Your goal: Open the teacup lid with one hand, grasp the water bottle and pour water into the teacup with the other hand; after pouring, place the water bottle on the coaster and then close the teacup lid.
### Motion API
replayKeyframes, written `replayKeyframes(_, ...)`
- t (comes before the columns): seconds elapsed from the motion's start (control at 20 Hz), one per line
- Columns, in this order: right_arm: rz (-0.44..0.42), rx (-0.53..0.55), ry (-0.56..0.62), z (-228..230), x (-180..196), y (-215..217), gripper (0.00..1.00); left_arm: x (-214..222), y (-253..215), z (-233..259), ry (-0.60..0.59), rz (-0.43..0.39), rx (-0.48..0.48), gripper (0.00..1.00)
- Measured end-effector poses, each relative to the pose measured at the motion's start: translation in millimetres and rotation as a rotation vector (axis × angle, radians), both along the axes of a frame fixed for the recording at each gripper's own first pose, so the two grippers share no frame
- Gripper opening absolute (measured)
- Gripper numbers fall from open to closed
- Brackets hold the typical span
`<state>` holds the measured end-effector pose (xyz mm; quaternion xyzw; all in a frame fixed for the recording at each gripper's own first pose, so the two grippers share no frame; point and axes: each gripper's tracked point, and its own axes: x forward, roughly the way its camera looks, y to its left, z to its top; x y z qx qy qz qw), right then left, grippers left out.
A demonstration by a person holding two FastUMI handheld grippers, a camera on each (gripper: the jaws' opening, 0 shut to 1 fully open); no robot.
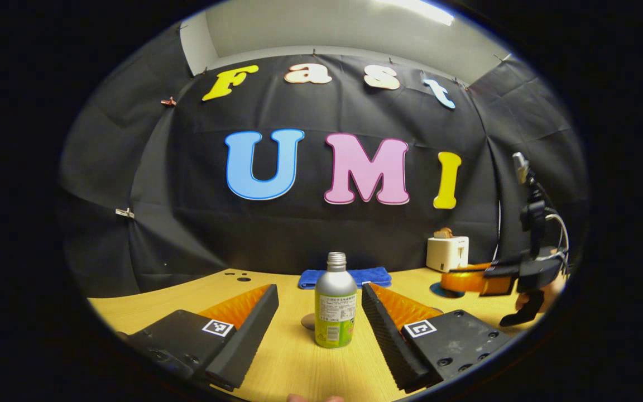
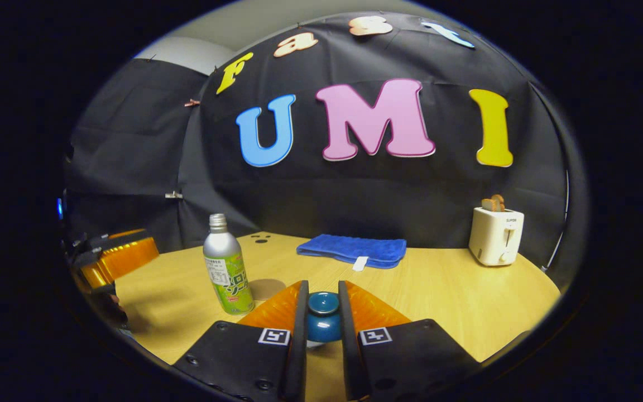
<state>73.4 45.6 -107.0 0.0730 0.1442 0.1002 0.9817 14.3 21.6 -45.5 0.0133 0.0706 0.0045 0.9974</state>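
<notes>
Two grippers are engaged: the right gripper (image 2: 322, 312) is clamped on the teacup lid (image 2: 323, 304) just right of the bottle (image 1: 335, 304), the left gripper (image 1: 319, 310) gapes around that upright bottle, pouring not yet begun.

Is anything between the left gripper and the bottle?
Nothing visible. The bottle stands upright on the table, straight ahead of the open left gripper, with bare tabletop in between. The coaster sits just behind the bottle.
</notes>
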Motion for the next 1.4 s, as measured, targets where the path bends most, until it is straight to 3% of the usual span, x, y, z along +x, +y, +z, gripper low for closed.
replayKeyframes(0.25,-0.1,-0.032,-0.072,25,-27,-56,0.3,18,-16,-28,0.057,-0.016,0.043,0.95)
replayKeyframes(0.6,-0.116,-0.13,-0.084,32,-48,-80,0.3,65,-12,-62,0.133,0.028,0.049,0.96)
replayKeyframes(1.0,-0.125,-0.106,-0.09,40,-53,-91,0.3,100,-5,-79,0.137,0.076,0.065,0.96)
replayKeyframes(1.05,-0.127,-0.102,-0.093,43,-53,-92,0.26,102,-5,-80,0.139,0.077,0.062,0.96)
replayKeyframes(1.1,-0.128,-0.096,-0.097,45,-54,-92,0.31,103,-6,-81,0.138,0.084,0.065,0.89)
replayKeyframes(1.15,-0.131,-0.093,-0.099,47,-54,-94,0.27,104,-7,-80,0.145,0.074,0.071,0.84)
replayKeyframes(1.3,-0.146,-0.103,-0.105,51,-55,-102,0.3,106,-14,-61,0.114,0.019,0.128,0.81)
replayKeyframes(1.4,-0.157,-0.107,-0.112,55,-56,-106,0.3,108,-14,-36,0.059,-0.016,0.228,0.8)
